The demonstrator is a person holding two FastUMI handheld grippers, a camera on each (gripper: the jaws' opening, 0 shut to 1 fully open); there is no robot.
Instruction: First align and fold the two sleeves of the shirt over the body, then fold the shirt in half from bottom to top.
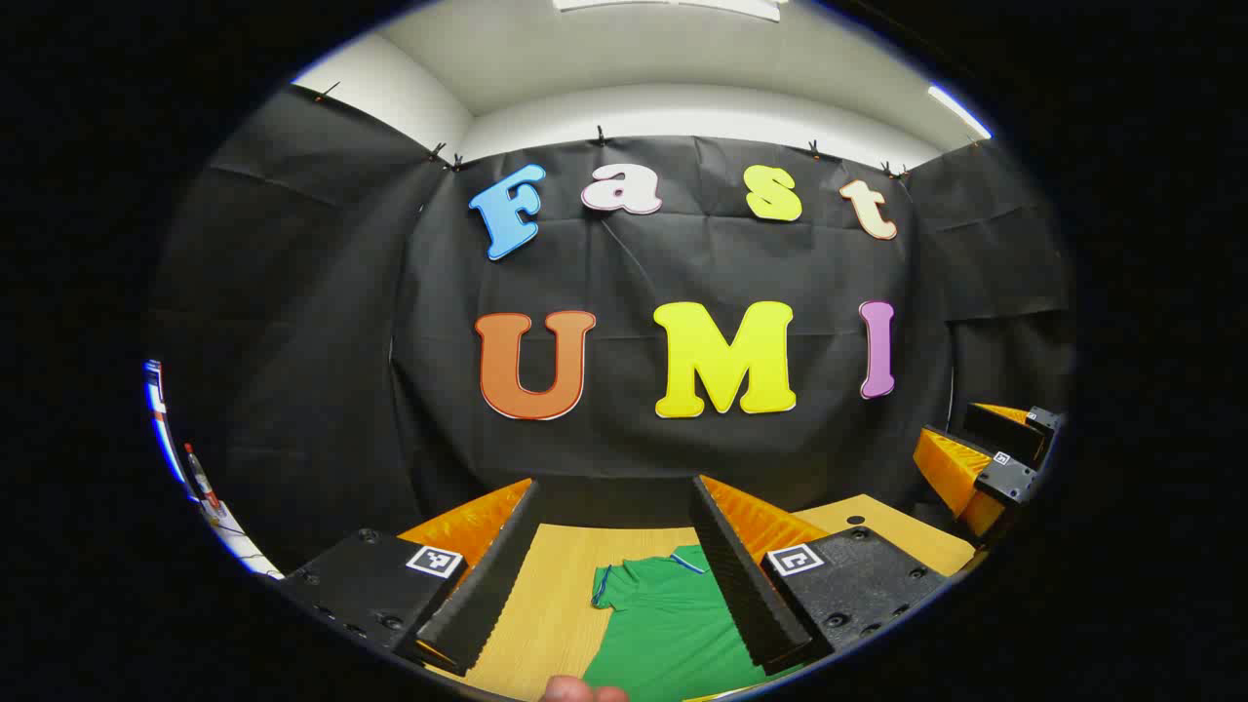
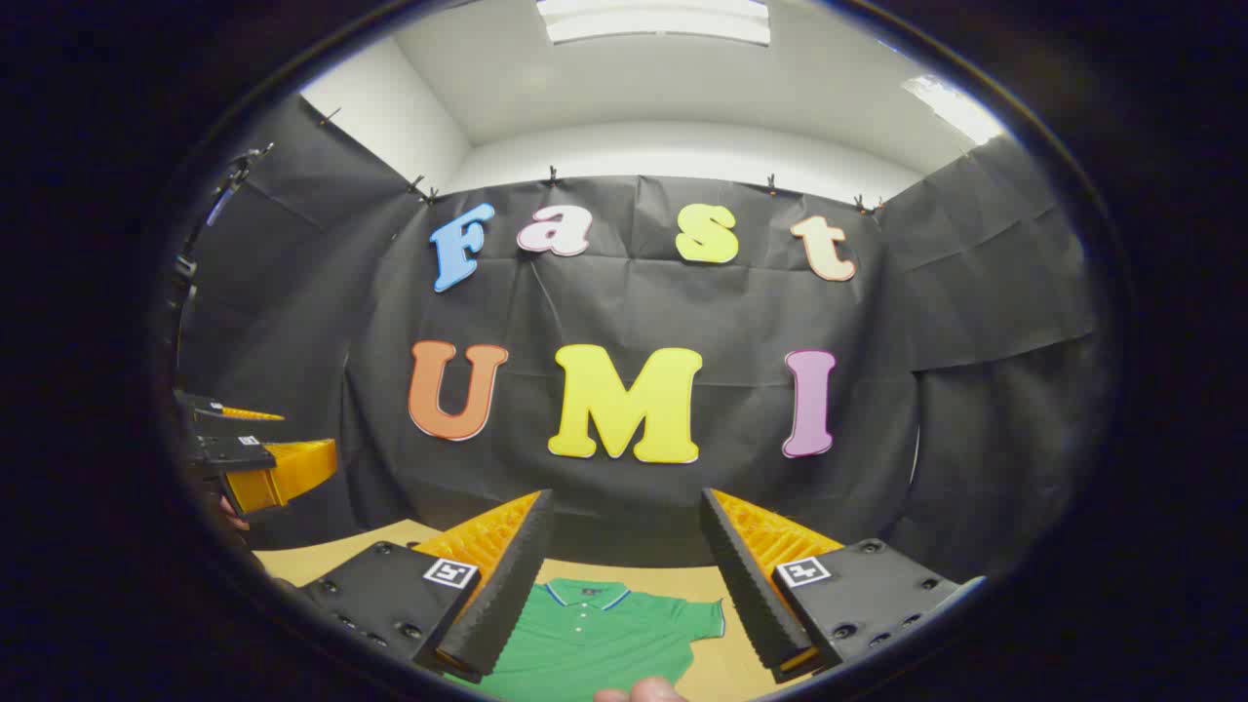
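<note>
A green polo shirt (image 2: pixel 595 639) lies flat and face up on the wooden counter (image 1: pixel 546 604), unfolded. Its collar carries a thin blue-and-white trim, with a short buttoned placket below. Both short sleeves, trimmed alike at the cuffs, are spread outward.

Black cloth wall (image 1: pixel 682 263) hangs behind, wrinkled, clipped along its top edge, wrapping round at 9 and 3 o'clock. White upper wall (image 2: pixel 682 161) and white ceiling (image 1: pixel 624 49) above at 12 o'clock. Ceiling light panel (image 2: pixel 653 21) at 12 o'clock, second strip light (image 1: pixel 960 110) at 2 o'clock. Light wood bench (image 1: pixel 546 595) at 6 o'clock.
</note>
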